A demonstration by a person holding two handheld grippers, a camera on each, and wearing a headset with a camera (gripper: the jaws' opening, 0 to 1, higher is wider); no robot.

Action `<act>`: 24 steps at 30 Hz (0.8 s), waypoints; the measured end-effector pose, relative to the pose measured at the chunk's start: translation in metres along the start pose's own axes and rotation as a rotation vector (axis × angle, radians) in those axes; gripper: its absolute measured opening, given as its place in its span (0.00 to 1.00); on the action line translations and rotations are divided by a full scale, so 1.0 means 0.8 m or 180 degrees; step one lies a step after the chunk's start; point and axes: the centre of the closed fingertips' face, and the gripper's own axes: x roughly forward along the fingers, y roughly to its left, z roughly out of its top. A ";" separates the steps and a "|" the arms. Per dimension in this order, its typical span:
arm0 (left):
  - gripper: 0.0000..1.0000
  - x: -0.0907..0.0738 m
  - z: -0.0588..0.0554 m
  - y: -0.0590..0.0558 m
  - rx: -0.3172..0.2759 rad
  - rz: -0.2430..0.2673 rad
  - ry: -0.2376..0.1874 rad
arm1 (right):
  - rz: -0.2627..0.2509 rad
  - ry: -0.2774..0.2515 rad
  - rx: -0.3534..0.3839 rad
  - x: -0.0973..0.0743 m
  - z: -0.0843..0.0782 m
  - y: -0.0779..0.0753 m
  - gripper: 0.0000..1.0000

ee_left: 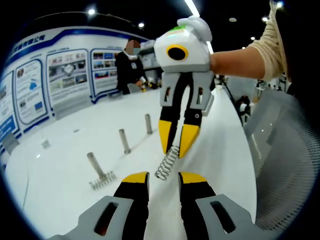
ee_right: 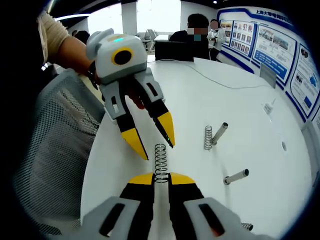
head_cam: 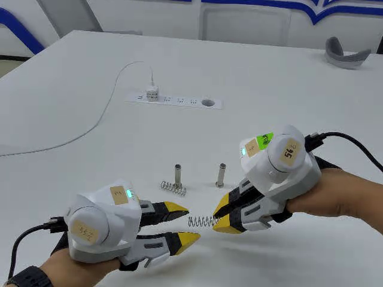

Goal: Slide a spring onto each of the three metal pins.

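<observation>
My right gripper (head_cam: pixel 220 216) is shut on one end of a thin wire spring (head_cam: pixel 203 221), which sticks out level towards my left gripper (head_cam: pixel 187 224). The left gripper is open, its yellow tips on either side of the spring's free end without touching it. In the left gripper view the spring (ee_left: pixel 167 162) hangs from the right gripper (ee_left: pixel 176 150) just above my own open left gripper (ee_left: pixel 163 178). Three upright metal pins (ee_left: pixel 94 165) (ee_left: pixel 124 141) (ee_left: pixel 148 123) stand in a row on the white table. A second spring (head_cam: pixel 173 188) lies at the foot of the left pin (head_cam: pixel 178 174).
A white power strip (head_cam: pixel 176 100) with a charger (head_cam: pixel 152 91) and a thin cable lies further back on the table (head_cam: pixel 90 119). A grey curved object (head_cam: pixel 347 54) sits at the far right corner. A mesh chair (ee_right: pixel 60 150) stands beside the table, and people stand far behind.
</observation>
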 end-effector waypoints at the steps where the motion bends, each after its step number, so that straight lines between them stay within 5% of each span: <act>1: 0.22 0.000 0.000 -0.001 0.0008 -0.0011 -0.0003 | 0.0013 0.0009 -0.0013 0.000 0.000 0.001 0.12; 14: 0.14 0.003 -0.002 -0.007 0.0110 -0.0063 0.0029 | 0.0074 0.0038 -0.0066 0.000 0.005 0.009 0.12; 24: 0.12 0.004 -0.005 -0.008 0.0097 -0.0080 0.0054 | 0.0087 -0.0089 -0.0032 -0.009 0.023 0.010 0.12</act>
